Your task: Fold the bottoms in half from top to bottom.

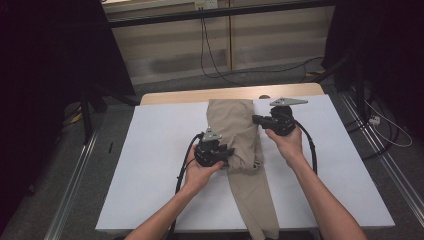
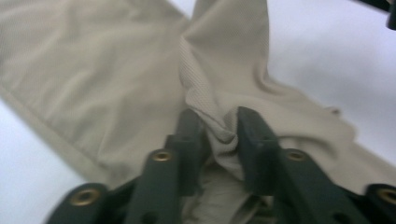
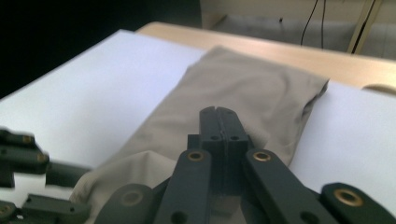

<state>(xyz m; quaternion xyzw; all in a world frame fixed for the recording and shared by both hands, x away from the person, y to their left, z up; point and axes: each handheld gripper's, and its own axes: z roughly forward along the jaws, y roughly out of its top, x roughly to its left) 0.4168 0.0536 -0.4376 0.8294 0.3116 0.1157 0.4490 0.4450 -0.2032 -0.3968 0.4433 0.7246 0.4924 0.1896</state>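
We find no text, label, brand, number or sign that can be read in any of the views.
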